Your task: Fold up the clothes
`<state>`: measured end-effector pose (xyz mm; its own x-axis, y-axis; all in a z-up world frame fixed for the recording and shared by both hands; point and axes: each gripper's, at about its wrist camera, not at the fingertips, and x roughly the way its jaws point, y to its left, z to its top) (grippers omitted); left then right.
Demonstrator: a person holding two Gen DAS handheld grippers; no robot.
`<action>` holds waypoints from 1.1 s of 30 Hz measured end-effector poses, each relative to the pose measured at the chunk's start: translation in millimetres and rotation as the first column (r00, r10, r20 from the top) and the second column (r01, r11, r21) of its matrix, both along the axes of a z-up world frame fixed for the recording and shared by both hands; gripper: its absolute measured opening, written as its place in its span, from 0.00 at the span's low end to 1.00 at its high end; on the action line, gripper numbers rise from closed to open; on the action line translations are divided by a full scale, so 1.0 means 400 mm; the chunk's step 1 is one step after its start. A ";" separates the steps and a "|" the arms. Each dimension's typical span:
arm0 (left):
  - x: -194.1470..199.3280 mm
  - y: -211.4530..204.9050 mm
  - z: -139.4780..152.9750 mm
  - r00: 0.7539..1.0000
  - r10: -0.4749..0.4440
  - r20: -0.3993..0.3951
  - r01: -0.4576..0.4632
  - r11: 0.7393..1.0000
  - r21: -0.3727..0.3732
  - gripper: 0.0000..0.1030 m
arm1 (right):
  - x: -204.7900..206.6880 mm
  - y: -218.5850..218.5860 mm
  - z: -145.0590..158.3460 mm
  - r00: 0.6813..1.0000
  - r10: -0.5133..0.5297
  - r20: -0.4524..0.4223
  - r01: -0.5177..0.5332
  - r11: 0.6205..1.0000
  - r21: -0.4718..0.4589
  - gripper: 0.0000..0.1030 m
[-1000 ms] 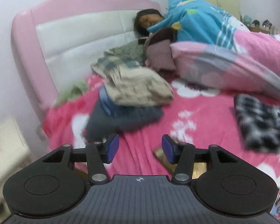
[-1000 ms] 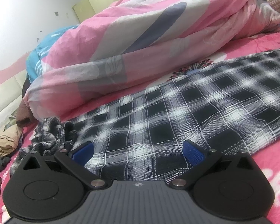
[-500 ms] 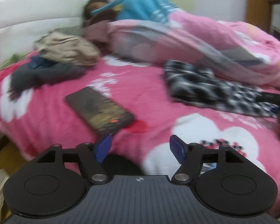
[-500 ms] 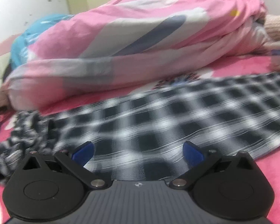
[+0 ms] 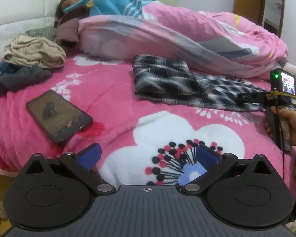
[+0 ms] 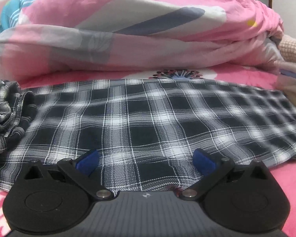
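A black-and-white plaid garment (image 5: pixel 179 83) lies flat on the pink flowered bedspread (image 5: pixel 116 106), bunched at its left end; it fills the right wrist view (image 6: pixel 148 122). My left gripper (image 5: pixel 148 156) is open and empty, low over the bed's near edge, well short of the garment. My right gripper (image 6: pixel 146 162) is open and empty, just above the garment's near hem. In the left wrist view the right gripper's body (image 5: pixel 280 98) is held at the garment's right end.
A phone (image 5: pixel 57 114) lies on the bedspread at left. A pile of beige, blue and grey clothes (image 5: pixel 29 59) sits by the headboard. A person (image 5: pixel 69 9) lies under a pink and blue quilt (image 5: pixel 187 37) behind the garment.
The left gripper has swung right from the clothes pile to face the plaid garment, and its jaws have opened wider. The right gripper has turned a little to the right over the garment.
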<state>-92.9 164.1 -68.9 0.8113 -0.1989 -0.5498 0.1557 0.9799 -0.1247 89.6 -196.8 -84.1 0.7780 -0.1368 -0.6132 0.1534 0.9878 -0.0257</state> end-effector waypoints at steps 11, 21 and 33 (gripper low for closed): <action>0.013 -0.002 0.017 1.000 0.008 -0.004 -0.008 0.998 -0.060 1.00 | 0.003 0.017 -0.006 1.000 -0.002 -0.001 0.002 1.000 -0.015 1.00; 0.143 -0.129 0.020 0.993 -0.032 0.118 0.014 0.988 0.151 1.00 | -0.005 0.019 0.063 0.997 0.076 0.034 -0.077 0.997 0.015 1.00; 0.315 -0.212 -0.008 0.987 -0.090 0.133 0.049 0.957 0.286 0.51 | 0.258 0.207 0.154 0.871 0.483 0.094 -0.471 0.765 0.439 0.82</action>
<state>32.9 79.3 -71.9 0.8751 -0.1120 -0.4708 0.2209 0.9581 0.1826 192.8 -113.9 -22.5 0.6560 0.5320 -0.5354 -0.3356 0.8409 0.4245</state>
